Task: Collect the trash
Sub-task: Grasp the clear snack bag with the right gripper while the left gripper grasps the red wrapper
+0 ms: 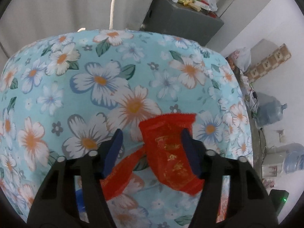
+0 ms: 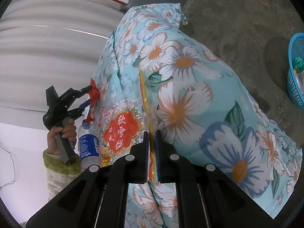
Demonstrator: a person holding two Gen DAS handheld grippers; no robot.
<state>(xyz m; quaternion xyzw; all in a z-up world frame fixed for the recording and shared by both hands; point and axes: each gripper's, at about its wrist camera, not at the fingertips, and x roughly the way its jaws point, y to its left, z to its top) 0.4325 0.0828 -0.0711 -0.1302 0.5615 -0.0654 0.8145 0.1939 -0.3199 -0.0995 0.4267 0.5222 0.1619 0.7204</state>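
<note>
Two hand-held grippers work over a flower-print quilt (image 1: 114,87) strewn with snack packaging.

The left gripper (image 1: 152,148) has its blue-padded fingers spread, with a red wrapper (image 1: 169,152) between them and lying against the right pad; whether it is actually pinched cannot be told, though the right wrist view shows red wrapper bunched at its fingertips. A second red wrapper (image 1: 119,176) lies just below the left finger. The right gripper (image 2: 151,152) is closed on the edge of a clear snack bag (image 2: 123,129) with a red label, lying on the quilt. A Pepsi bottle (image 2: 88,144) sits beside that bag, close to the person's left hand (image 2: 62,133). A blue basket (image 2: 296,70) holding scraps stands on the concrete floor (image 2: 237,19), well apart from the quilt.
</note>
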